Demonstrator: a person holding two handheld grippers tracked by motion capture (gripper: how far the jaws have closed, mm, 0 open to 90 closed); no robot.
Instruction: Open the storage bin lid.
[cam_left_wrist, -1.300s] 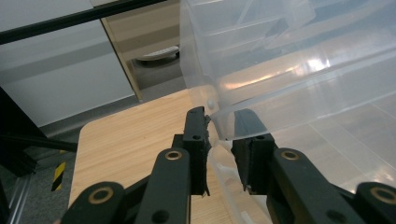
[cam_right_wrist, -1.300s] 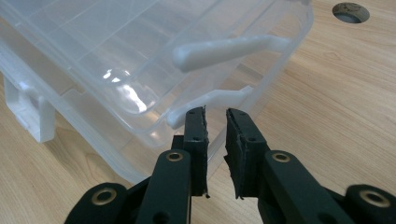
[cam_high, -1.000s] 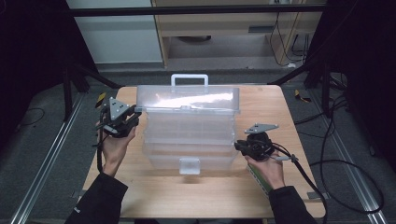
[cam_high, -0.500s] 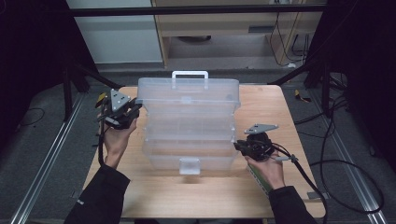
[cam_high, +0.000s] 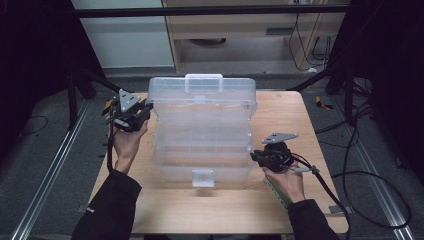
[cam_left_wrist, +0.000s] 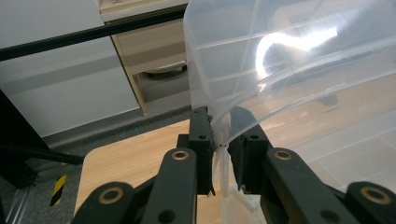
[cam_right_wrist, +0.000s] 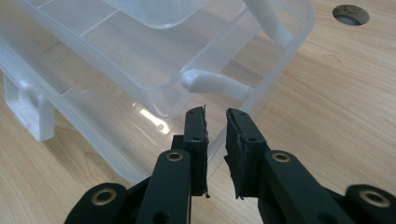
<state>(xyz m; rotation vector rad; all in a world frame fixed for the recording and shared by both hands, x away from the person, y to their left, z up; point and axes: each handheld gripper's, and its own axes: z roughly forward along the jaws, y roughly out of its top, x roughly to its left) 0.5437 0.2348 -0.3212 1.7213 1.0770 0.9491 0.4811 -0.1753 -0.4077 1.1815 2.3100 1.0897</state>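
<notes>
- Nearest you, your right gripper (cam_high: 259, 156) sits at the near right corner of the clear plastic box (cam_high: 202, 135). The right gripper view shows its jaws a narrow gap apart, with nothing between them, pointing at the box's lower rim.
- The box lies left of that gripper and just beside it. It is a tiered organiser, with its long axis running left to right across the table.
- A small front latch (cam_high: 202, 177) marks the box's near side, midway between your hands.
- Farther off, your left gripper (cam_high: 144, 111) is at the far left corner. In the left gripper view its jaws are pinched on the thin edge of the lid (cam_left_wrist: 289, 60), having just been closing onto it.
- The lid stands raised and tilted back, with its carry handle (cam_high: 203, 80) at the far edge. I judge that the left hand leads the opening.
- The wooden table (cam_high: 320, 130) is bare around the box.
- Beyond it are a grey floor, a pale cabinet, cables to the right and dark frame rails.
</notes>
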